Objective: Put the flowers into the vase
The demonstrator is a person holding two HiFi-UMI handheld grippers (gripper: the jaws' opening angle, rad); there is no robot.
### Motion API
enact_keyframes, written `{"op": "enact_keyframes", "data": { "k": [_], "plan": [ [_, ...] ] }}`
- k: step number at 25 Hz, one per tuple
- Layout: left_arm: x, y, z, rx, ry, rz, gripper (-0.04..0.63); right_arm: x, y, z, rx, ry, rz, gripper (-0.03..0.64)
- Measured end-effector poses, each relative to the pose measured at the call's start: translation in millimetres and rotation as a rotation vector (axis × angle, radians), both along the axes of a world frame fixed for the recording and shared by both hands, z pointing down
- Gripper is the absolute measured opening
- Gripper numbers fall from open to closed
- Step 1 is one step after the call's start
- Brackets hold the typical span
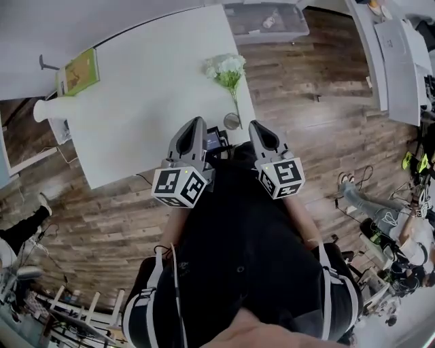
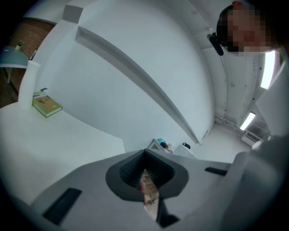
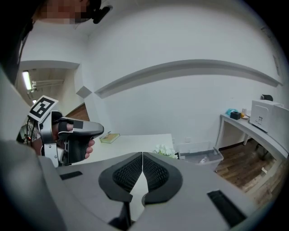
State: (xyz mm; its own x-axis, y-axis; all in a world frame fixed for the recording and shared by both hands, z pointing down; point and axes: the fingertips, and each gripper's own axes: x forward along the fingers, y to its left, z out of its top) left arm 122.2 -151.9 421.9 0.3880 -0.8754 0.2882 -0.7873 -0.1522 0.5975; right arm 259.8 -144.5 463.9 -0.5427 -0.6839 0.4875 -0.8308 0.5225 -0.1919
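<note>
A bunch of white flowers (image 1: 228, 71) with a green stem lies on the white table (image 1: 149, 102) near its right edge; the right gripper view shows the flowers (image 3: 163, 150) just past the jaws. A white vase (image 1: 51, 109) stands at the table's far left end, and the left gripper view shows the vase (image 2: 27, 85) upright. My left gripper (image 1: 197, 122) and right gripper (image 1: 257, 126) hover side by side at the near table edge. Both are short of the flowers and both are shut with nothing in them.
A green book (image 1: 80, 71) lies close to the vase. A small round object (image 1: 232, 121) sits at the table edge by the stem. A clear plastic bin (image 1: 268, 20) stands on the wood floor beyond the table. A person (image 1: 380, 211) sits on the floor at right.
</note>
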Motion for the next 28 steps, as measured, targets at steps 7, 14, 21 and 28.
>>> {"op": "enact_keyframes", "data": {
  "k": [7, 14, 21, 28],
  "plan": [
    [24.9, -40.4, 9.2, -0.031, -0.065, 0.071, 0.046, 13.7, -16.4, 12.1, -0.032, 0.020, 0.053, 0.017],
    [60.3, -69.6, 39.4, -0.116, -0.189, 0.108, 0.048, 27.1, -39.6, 25.3, -0.034, -0.011, 0.038, 0.017],
    [96.4, -99.6, 80.5, -0.230, -0.295, 0.094, 0.146, 57.9, -62.6, 40.4, -0.059, -0.050, 0.022, 0.017],
    [102.3, -116.8, 129.1, -0.336, -0.407, 0.070, 0.276, 72.9, -76.0, 59.8, -0.067, -0.047, 0.019, 0.017]
  ]
}}
